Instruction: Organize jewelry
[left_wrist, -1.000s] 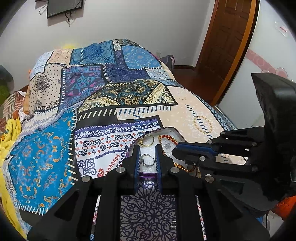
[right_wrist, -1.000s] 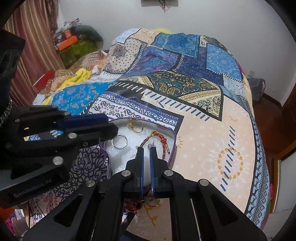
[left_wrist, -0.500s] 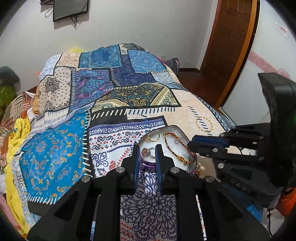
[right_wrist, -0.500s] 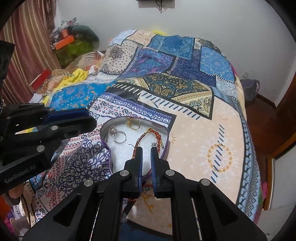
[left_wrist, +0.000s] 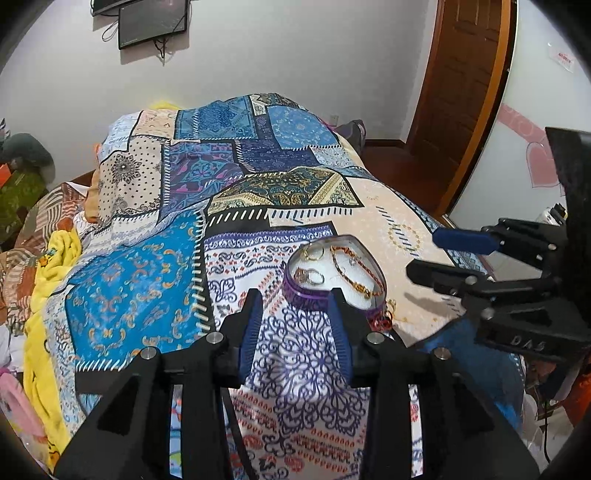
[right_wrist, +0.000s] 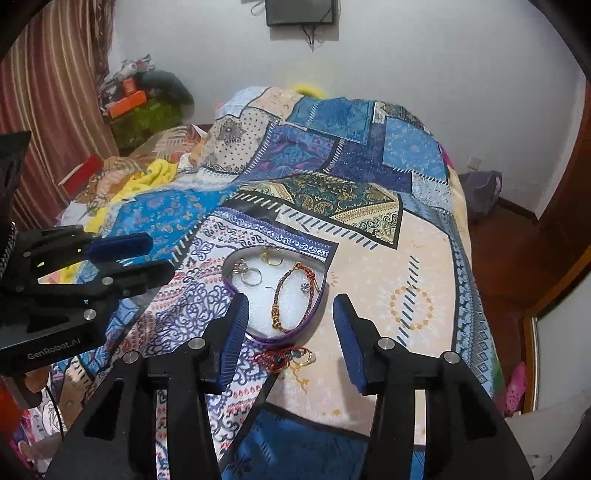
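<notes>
A purple heart-shaped tin (left_wrist: 308, 296) (right_wrist: 229, 284) with a white lining lies on the patchwork bedspread. In it lie a gold ring (left_wrist: 313, 253) (right_wrist: 271, 256), silver rings (left_wrist: 309, 276) (right_wrist: 248, 272) and a red-and-gold bracelet (left_wrist: 356, 271) (right_wrist: 291, 295). A red cord bracelet with a gold piece (right_wrist: 286, 358) (left_wrist: 382, 321) lies on the spread just outside the tin's near tip. My left gripper (left_wrist: 295, 306) is open and empty, held back from the tin. My right gripper (right_wrist: 290, 314) is open and empty, above the tin's near end.
The bedspread (left_wrist: 258, 184) covers the whole bed. A yellow blanket (left_wrist: 55, 266) and piled cloth lie at the bed's left side. A wooden door (left_wrist: 465, 92) stands at the right, a wall screen (left_wrist: 151, 22) at the back.
Both grippers have opened from shut and pulled back and up from the tin. The tin now looks smaller and farther away in both views.
</notes>
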